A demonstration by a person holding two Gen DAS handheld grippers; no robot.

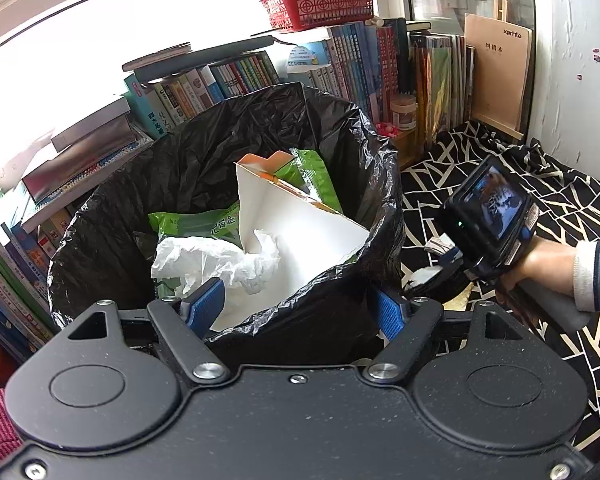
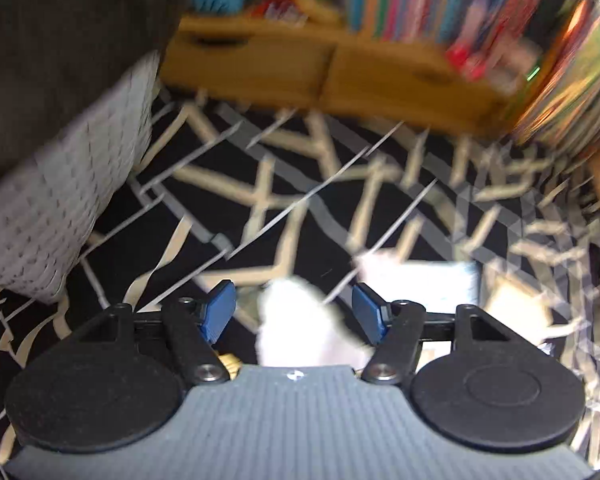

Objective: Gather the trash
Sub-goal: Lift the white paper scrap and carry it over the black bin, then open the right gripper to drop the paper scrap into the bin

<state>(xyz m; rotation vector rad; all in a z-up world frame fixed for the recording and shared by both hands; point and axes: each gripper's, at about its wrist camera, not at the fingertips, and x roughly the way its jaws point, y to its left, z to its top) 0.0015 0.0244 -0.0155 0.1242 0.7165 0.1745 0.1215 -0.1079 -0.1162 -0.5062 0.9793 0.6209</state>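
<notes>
Both tongs gape, empty: left tongs (image 1: 296, 312) at bin liner (image 1: 340, 184); right tongs (image 2: 296, 312) over tissue (image 2: 300, 328), books (image 1: 240, 76) behind.

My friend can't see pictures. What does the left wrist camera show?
A bin lined with a black trash bag holds a white cardboard box, green wrappers and crumpled white paper. The left claw is open just above the bag's near rim. Behind stand shelves of books; at right, a hand holds the other tool.

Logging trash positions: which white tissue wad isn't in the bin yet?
The wad on the patterned cloth between the right fingers; the other lies binned.
</notes>
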